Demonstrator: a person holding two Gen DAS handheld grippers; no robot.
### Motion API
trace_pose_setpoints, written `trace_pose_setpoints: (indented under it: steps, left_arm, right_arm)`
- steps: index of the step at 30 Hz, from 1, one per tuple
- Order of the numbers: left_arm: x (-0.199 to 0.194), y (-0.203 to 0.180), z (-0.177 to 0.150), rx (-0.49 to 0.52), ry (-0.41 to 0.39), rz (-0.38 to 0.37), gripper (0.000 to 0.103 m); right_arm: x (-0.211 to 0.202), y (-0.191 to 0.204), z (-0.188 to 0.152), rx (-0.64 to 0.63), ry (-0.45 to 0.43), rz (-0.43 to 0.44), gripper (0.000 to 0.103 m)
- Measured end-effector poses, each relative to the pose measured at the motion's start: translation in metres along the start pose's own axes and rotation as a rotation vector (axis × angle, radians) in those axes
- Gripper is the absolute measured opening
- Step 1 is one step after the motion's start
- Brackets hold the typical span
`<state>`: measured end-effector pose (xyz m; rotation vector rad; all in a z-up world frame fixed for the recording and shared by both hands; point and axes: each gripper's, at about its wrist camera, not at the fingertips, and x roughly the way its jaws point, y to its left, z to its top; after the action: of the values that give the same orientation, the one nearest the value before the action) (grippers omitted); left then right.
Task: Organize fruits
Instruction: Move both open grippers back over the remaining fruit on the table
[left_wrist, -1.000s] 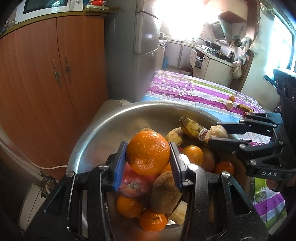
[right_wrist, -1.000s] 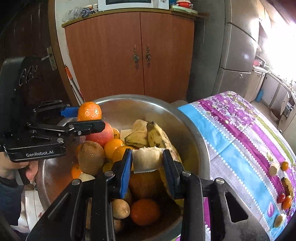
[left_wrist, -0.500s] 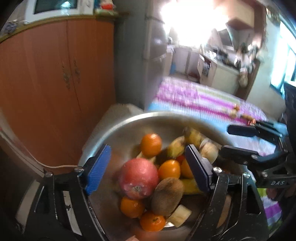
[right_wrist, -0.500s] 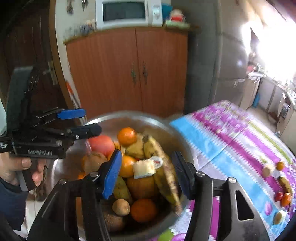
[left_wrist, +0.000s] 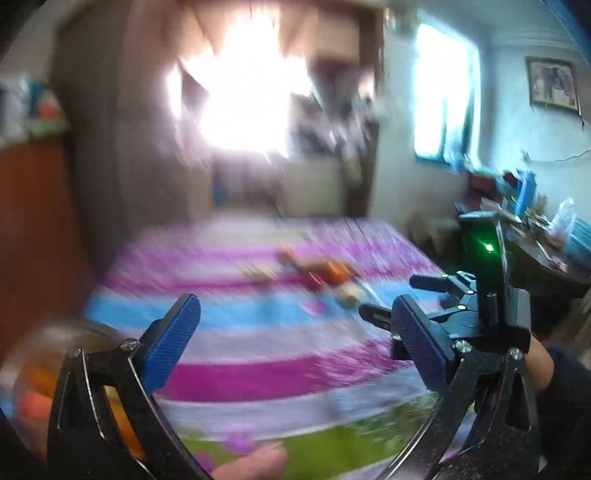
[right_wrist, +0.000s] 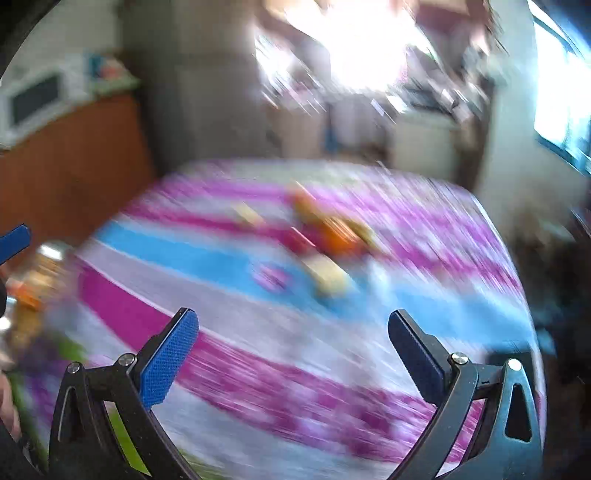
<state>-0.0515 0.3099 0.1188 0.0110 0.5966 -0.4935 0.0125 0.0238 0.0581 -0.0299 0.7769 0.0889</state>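
Both views are smeared by motion. My left gripper (left_wrist: 295, 336) is open with nothing between its blue pads, held over the striped purple, blue and white tablecloth (left_wrist: 258, 321). A steel bowl (left_wrist: 33, 343) with orange fruit shows blurred at the lower left. Several small fruits (left_wrist: 317, 271) lie on the cloth farther off. My right gripper (right_wrist: 291, 350) is also open and holds nothing; it appears from the side (left_wrist: 386, 297) in the left wrist view. In the right wrist view the loose fruits (right_wrist: 332, 236) lie ahead and the bowl (right_wrist: 33, 280) is at the left edge.
A wooden cupboard (right_wrist: 74, 155) with a microwave (right_wrist: 33, 99) stands at the left, and a grey fridge (right_wrist: 207, 85) behind the table. A cluttered dark side table (left_wrist: 546, 243) is at the right. A person's fingertip (left_wrist: 255, 461) shows at the bottom edge.
Both grippers let go of their fruit, the orange and the peeled banana piece, into the bowl, then opened wide and swung right, away from the bowl toward the loose fruits on the cloth.
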Motion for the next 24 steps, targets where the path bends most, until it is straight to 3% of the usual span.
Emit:
trace_pose_setpoints:
  steps: [3,5,10,14,19,24]
  left_arm:
    - [0.072,0.003,-0.011,-0.034,0.158,0.048,0.103]
    - [0.099,0.008,-0.023,-0.048,0.204,0.081,0.103]
    - [0.129,0.023,-0.042,-0.116,0.304,0.141,0.103]
    - [0.127,0.023,-0.043,-0.132,0.31,0.142,0.103]
    - [0.132,0.009,-0.048,-0.067,0.348,0.231,0.103]
    - [0.13,0.019,-0.046,-0.105,0.332,0.208,0.103]
  right_arm:
    - [0.028,-0.022,-0.017,0.011,0.1,-0.046,0.103]
    - [0.041,-0.027,-0.024,0.023,0.137,-0.047,0.103]
    - [0.054,-0.027,-0.024,0.04,0.201,-0.028,0.103]
    - [0.058,-0.019,-0.026,0.009,0.215,-0.054,0.103]
    - [0.055,-0.017,-0.027,0.02,0.206,-0.059,0.103]
    - [0.057,-0.018,-0.028,0.031,0.207,-0.067,0.103]
